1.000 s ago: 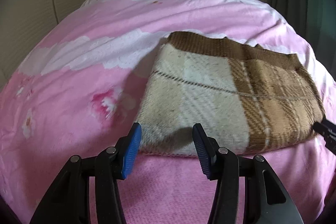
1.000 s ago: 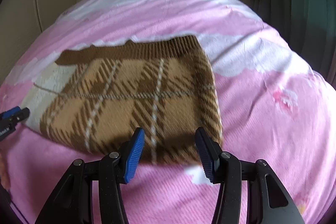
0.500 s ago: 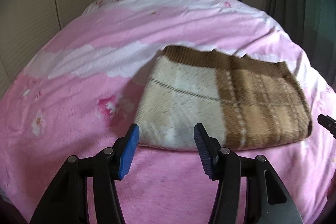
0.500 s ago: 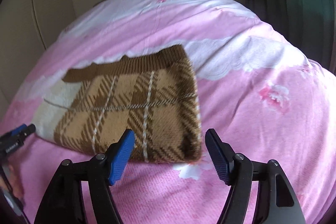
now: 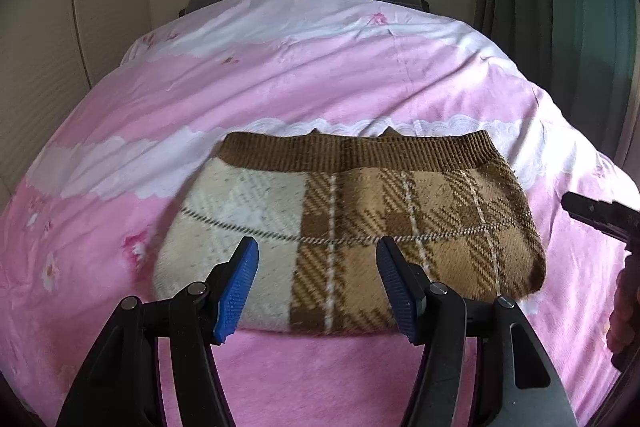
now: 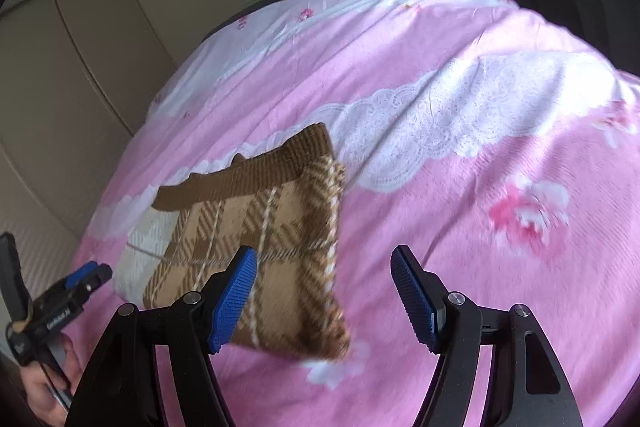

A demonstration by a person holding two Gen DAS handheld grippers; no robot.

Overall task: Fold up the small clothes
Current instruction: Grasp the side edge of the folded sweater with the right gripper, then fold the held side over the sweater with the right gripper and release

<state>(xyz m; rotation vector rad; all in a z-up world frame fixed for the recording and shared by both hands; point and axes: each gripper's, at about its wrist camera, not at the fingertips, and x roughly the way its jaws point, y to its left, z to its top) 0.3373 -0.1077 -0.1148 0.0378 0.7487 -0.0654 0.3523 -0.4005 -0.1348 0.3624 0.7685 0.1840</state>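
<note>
Folded brown-and-cream plaid knitted garment (image 5: 352, 227) is lying flat on the pink floral bedspread (image 5: 280, 87), its dark ribbed hem on the far side and its cream panel toward the left in the left wrist view. Nearest the camera, the left tool (image 5: 316, 283) is hanging above the garment's near edge with its blue pads apart and widening, nothing between them; a second ago it was sitting lower and closer to the cloth, and more of the bed is now showing beyond. The right tool (image 6: 324, 295) is also standing apart and empty, wider than a second ago, and it has swung to the right, so the garment (image 6: 256, 239) now sits left of its gap. Farther off, the white lace-print band (image 6: 440, 123) is crossing the bedspread behind the garment.
</note>
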